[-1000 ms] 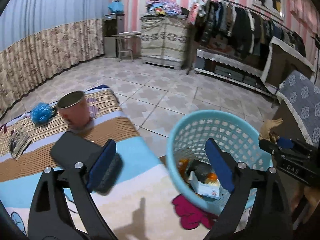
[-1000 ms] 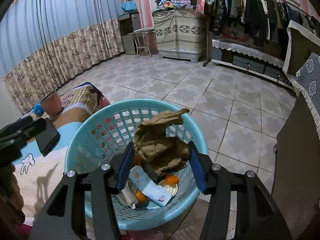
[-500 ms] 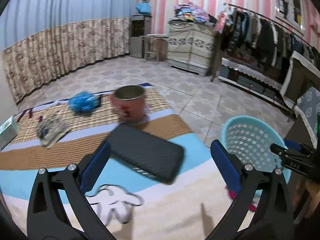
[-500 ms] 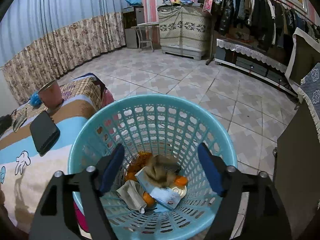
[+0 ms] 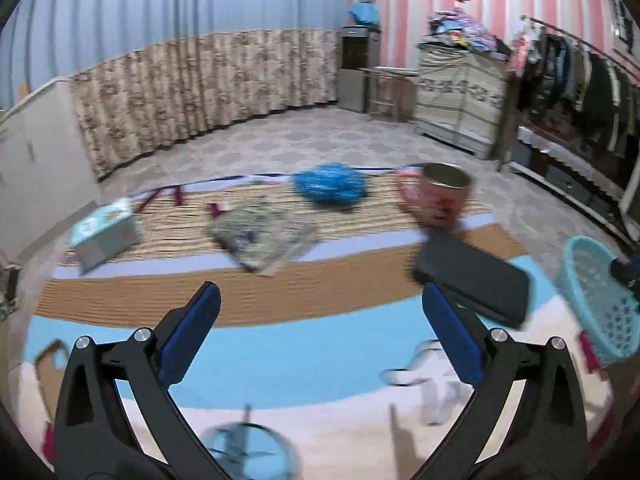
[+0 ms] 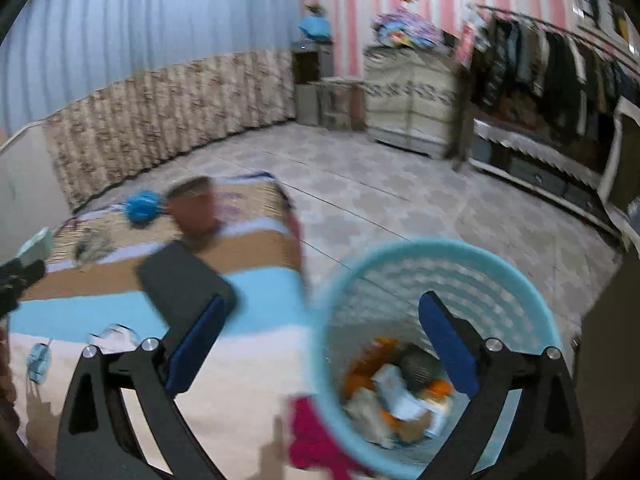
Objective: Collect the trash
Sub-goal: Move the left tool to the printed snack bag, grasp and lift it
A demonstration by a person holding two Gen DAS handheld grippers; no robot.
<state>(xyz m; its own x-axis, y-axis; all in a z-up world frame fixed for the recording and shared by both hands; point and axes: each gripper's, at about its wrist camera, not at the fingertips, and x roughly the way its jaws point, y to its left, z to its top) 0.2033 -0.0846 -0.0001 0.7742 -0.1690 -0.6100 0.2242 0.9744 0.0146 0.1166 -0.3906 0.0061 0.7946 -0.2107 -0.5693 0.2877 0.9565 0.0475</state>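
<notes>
Between pickups: both grippers, left gripper [image 5: 320, 328] and right gripper [image 6: 320, 332], are hanging spread and empty; the right's jaws have just been opening. Trash is lying in the basket [image 6: 532, 312]. Next calls for choosing the crumpled wrapper [image 5: 262, 236] on the mat [image 5: 280, 344].

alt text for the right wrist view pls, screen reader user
The open, empty right gripper hangs over a light blue basket of trash, beside a striped bed cover bearing a black flat case, a red cup and a blue puff. The picture is blurred.
</notes>
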